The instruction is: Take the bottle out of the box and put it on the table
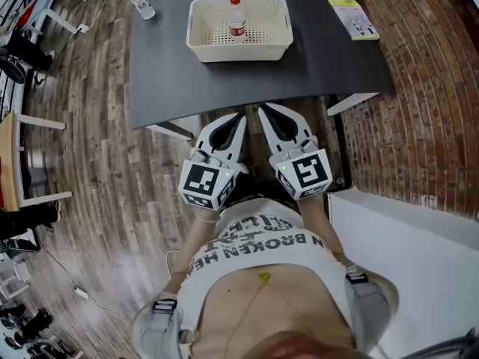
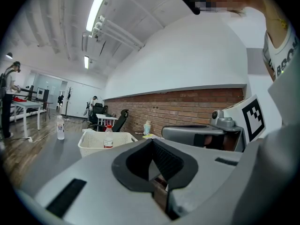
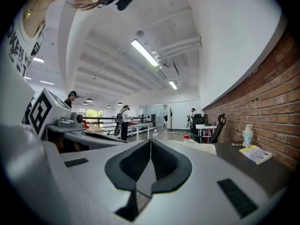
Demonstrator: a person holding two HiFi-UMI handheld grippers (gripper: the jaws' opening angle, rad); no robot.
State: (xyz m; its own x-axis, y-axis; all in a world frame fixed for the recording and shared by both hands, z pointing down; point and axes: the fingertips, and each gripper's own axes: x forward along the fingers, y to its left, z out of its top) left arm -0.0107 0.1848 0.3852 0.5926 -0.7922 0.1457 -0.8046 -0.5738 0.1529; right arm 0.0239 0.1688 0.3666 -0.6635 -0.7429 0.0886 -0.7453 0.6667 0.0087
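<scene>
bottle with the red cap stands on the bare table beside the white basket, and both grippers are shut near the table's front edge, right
Not quite. The head view shows the red-capped bottle standing inside the white basket, not beside it on the table. The left gripper and right gripper are indeed shut near the table's front edge.

Clear red-capped bottle [image 1: 236, 21] upright in white perforated box [image 1: 200, 45], seemingly near its middle, on dark table [image 1: 322, 66]
</scene>
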